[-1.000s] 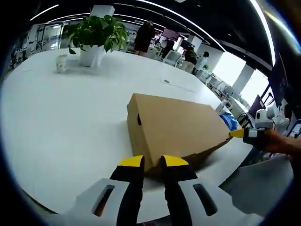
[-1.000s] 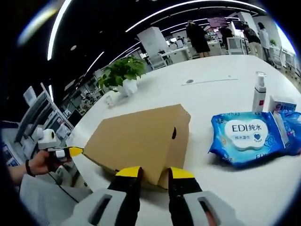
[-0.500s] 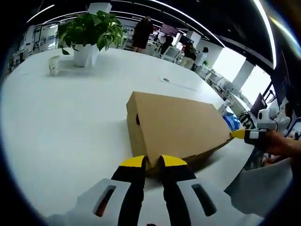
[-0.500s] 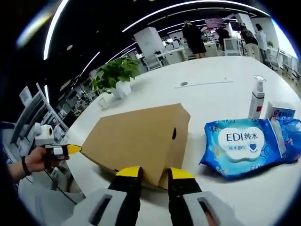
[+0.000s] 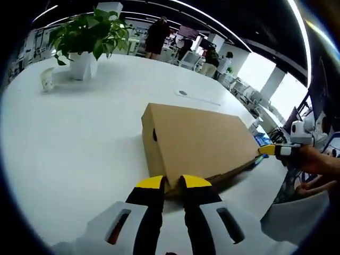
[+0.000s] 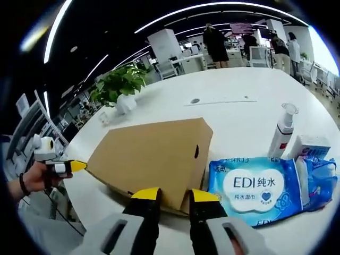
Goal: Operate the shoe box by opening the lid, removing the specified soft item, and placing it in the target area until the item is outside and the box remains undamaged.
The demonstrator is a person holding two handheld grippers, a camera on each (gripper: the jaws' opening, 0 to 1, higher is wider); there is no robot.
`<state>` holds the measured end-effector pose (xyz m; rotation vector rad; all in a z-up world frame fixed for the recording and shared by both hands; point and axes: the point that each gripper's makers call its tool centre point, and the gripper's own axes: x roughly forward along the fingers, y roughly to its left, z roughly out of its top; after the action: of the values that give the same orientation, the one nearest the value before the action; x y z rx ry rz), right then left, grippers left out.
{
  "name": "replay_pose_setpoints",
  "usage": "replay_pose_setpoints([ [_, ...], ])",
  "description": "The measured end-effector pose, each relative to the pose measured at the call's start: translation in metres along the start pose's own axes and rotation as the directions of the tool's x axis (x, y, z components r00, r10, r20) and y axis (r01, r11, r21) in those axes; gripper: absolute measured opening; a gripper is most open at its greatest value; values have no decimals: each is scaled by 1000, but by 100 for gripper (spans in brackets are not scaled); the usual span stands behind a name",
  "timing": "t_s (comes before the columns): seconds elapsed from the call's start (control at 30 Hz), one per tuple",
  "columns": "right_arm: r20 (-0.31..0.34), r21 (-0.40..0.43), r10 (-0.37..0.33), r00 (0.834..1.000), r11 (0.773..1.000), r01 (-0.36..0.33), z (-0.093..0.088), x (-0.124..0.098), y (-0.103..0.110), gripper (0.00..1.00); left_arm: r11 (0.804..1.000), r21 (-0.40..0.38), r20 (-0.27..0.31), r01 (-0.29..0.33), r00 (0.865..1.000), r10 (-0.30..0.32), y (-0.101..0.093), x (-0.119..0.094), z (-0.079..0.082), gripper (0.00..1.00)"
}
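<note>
Since the earlier frames the lid edge of the shoe box (image 5: 199, 144) has lifted a little at its near side, and a thin dark gap now shows under it; the box lies on the white worktop (image 5: 69, 138), with the wipes pack (image 6: 258, 186) just beside it. Each claw, left (image 5: 169, 182) and right (image 6: 169, 194), pinches a near corner of the lid; I judge both should rise together and slowly, so the cardboard does not tear. The soft item inside is hidden.

Brown cardboard shoe box (image 5: 199, 146), lid slightly raised at near edge, on white table (image 5: 69, 138).
</note>
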<state>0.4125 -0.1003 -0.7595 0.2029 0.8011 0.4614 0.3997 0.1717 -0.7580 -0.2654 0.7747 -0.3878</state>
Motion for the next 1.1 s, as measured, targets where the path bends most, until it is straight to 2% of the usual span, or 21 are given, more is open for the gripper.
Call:
replay_pose_setpoints([
  [0.33, 8, 9, 9, 1000, 1000, -10, 0, -1, -2, 19, 1000, 2, 0, 2, 1000, -2, 1, -1, 0, 11],
  [0.43, 12, 2, 4, 1000, 1000, -4, -1, -9, -7, 21, 999, 33, 4, -17, 1000, 17, 2, -5, -1, 10],
  [0.47, 38, -12, 5, 999, 1000, -4, 1, -16, -9, 21, 997, 76, 16, -28, 1000, 26, 3, -10, 1, 11],
  [0.53, 50, -42, 1, 999, 999, 1, -1, -31, -18, 24, 996, 77, 35, -33, 999, 30, 2, -20, 2, 13],
  [0.6, 71, -77, -34, 997, 996, 39, -2, -49, -36, 28, 996, 86, 38, -31, 999, 28, -1, -27, 0, 15],
  [0.7, 104, -61, -74, 992, 995, 81, -5, -74, -57, 32, 993, 108, 58, -38, 998, 32, -8, -40, 1, 20],
  [0.8, 129, -28, -122, 984, 992, 126, -13, -101, -77, 36, 991, 128, 73, -21, 997, 12, -23, -49, 1, 24],
  [0.9, 123, -158, -145, 982, 974, 163, -19, -124, -86, 45, 987, 163, 88, -9, 996, -6, -40, -55, 0, 31],
  [1.1, 181, -124, -172, 968, 973, 196, -18, -158, -97, 54, 970, 242, 65, 18, 997, -35, -69, -57, -11, 39],
])
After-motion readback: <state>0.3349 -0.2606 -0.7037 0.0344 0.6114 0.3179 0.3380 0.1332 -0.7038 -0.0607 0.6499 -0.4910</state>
